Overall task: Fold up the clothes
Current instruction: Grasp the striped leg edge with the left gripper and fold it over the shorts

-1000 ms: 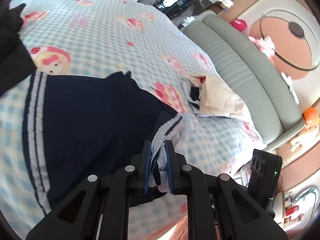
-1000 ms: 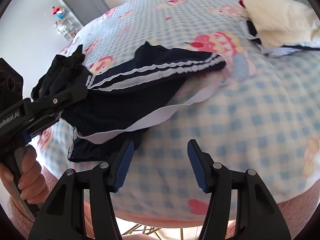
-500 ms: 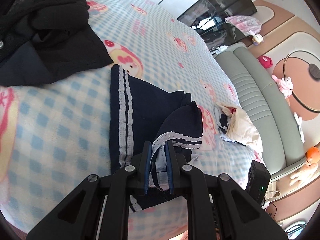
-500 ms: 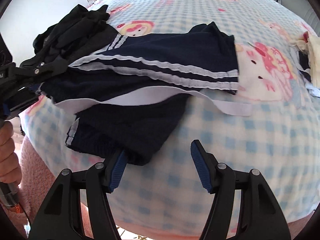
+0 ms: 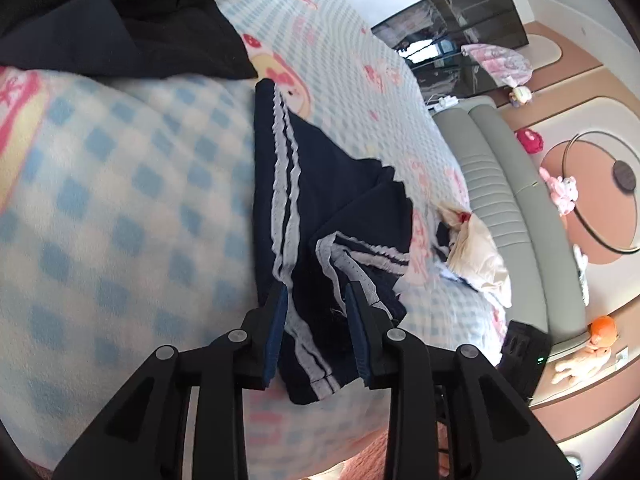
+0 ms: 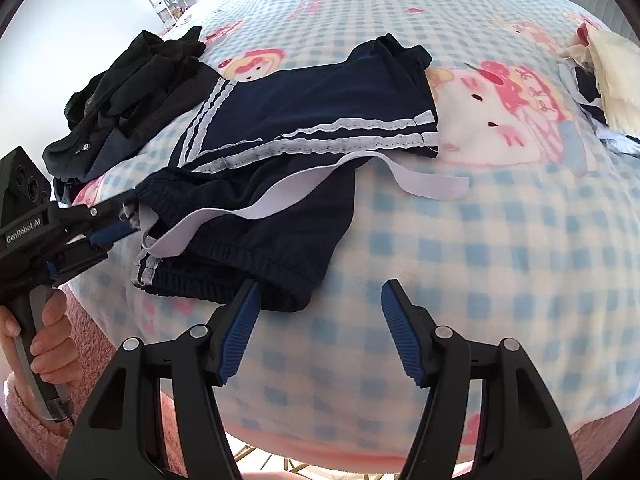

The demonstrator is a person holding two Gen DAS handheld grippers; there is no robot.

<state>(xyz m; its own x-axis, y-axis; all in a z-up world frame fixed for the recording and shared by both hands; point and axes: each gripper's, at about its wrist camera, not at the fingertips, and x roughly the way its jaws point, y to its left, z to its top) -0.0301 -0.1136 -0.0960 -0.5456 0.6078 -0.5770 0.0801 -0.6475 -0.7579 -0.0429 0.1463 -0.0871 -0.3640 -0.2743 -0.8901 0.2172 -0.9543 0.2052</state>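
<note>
A navy garment with white stripes (image 5: pixel 320 184) (image 6: pixel 312 96) lies partly folded on the blue checked blanket (image 5: pixel 120 200). My left gripper (image 5: pixel 316 312) sits low over the garment's near edge. Its jaws are opening, and the striped hem lies loose between them without being pressed. In the right wrist view the left gripper (image 6: pixel 112 228) comes in from the left, held by a hand (image 6: pixel 48 332). My right gripper (image 6: pixel 320 312) is open above the blanket (image 6: pixel 480 260), its left finger close to the ribbed waistband. A white elastic band (image 6: pixel 424 184) trails out from the garment.
A pile of black clothes (image 5: pixel 120 20) (image 6: pixel 132 76) lies beyond the navy garment. A cream garment (image 5: pixel 480 256) (image 6: pixel 612 72) sits near the bed's far side. A grey sofa (image 5: pixel 500 184) runs alongside the bed. The bed's edge is just below both grippers.
The left gripper carried the striped hem across and down onto the garment, then its jaws parted and let the fabric go. The right gripper moved closer to the waistband, still open.
</note>
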